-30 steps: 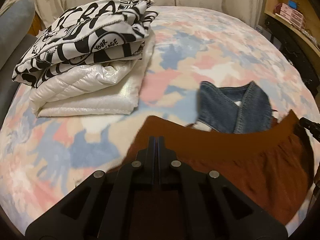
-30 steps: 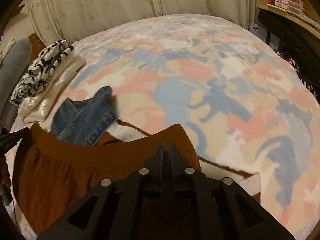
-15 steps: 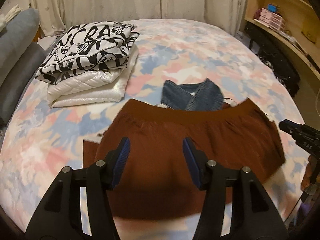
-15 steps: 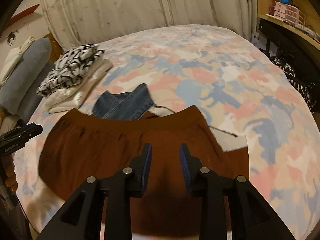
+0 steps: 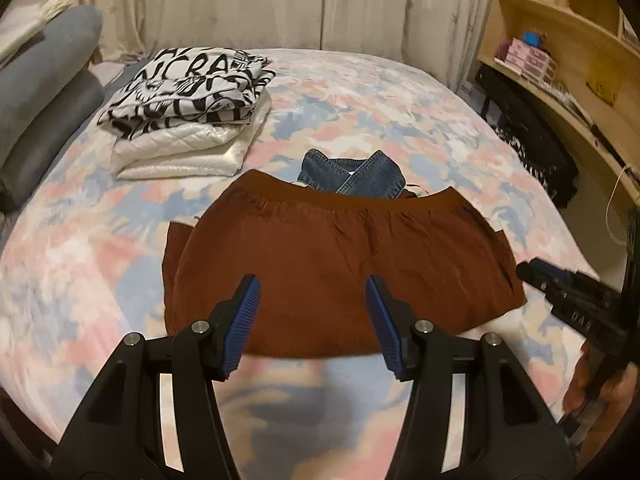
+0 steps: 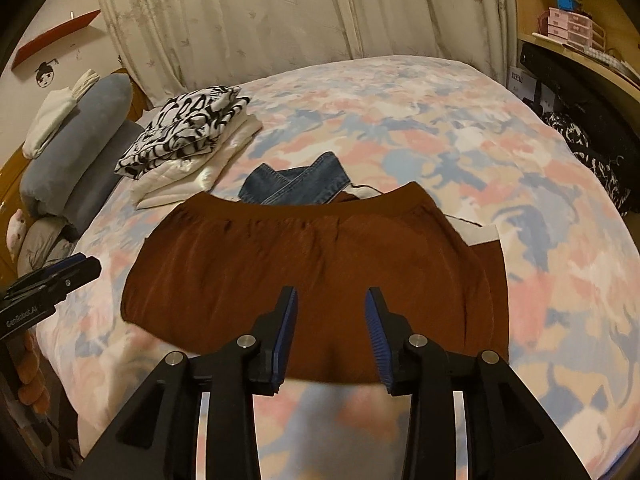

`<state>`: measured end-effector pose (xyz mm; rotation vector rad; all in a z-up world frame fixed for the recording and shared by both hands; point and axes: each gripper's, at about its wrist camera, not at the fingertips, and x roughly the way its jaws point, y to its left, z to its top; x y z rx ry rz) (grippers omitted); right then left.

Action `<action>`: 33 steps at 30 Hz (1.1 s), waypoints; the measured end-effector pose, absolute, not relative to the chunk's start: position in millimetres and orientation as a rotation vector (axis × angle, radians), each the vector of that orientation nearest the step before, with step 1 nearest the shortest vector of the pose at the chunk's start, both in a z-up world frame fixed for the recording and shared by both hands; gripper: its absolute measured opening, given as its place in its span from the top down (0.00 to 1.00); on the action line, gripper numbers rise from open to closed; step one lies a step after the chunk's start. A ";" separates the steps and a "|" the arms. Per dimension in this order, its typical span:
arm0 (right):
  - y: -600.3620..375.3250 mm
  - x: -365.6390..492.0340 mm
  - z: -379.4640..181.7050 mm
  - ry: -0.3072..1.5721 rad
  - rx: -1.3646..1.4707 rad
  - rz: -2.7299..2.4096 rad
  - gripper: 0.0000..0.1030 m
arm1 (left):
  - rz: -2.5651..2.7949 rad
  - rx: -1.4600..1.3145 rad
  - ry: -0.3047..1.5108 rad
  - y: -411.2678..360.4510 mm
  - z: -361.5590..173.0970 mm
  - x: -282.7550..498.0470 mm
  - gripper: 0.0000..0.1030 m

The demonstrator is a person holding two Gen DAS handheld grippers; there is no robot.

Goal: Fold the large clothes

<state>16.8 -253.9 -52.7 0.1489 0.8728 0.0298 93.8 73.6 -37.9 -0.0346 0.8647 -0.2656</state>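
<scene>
Here, a rust-brown ribbed-hem garment [image 5: 340, 264] is lying folded over on the pastel floral bedspread [image 5: 380, 112], its banded edge sitting at the 12 o'clock side of the fold. The left gripper [image 5: 312, 312] is hanging above the near edge of the cloth with its blue-padded jaws standing apart and nothing between them. The right gripper [image 6: 331, 324] is hovering likewise over the same garment, its jaws having just been opening, and they too are gripping nothing.

At 12 o'clock from the brown garment, the blue denim collar [image 5: 354, 176] of a piece underneath is peeking out, and a cream panel [image 6: 482, 236] is showing at 3 o'clock in the right wrist view, so the layers below are not sitting squarely covered.

At 10 o'clock, a finished stack is waiting: a black-and-white lettered printed top [image 5: 188, 92] is resting on a folded white quilted jacket [image 5: 180, 152].

By the look of it, the task is running well along: two items appear done and stacked, and the brown garment is getting at least one fold. What seems to be remaining is tightening it into a smaller bundle, tucking the stray edges, and carrying it to the stack.
</scene>
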 end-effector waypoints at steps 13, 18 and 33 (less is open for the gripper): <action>-227.2 -17.9 -76.6 0.841 0.167 0.039 0.65 | -0.314 -0.341 0.954 93.4 -94.1 84.8 0.45; -218.4 -16.7 -97.7 0.851 0.146 0.058 0.65 | -0.301 -0.461 1.004 110.8 -134.3 88.7 0.45; -198.6 44.0 -136.0 0.853 0.164 0.134 0.65 | -0.210 -0.714 1.025 154.8 -226.4 121.0 0.45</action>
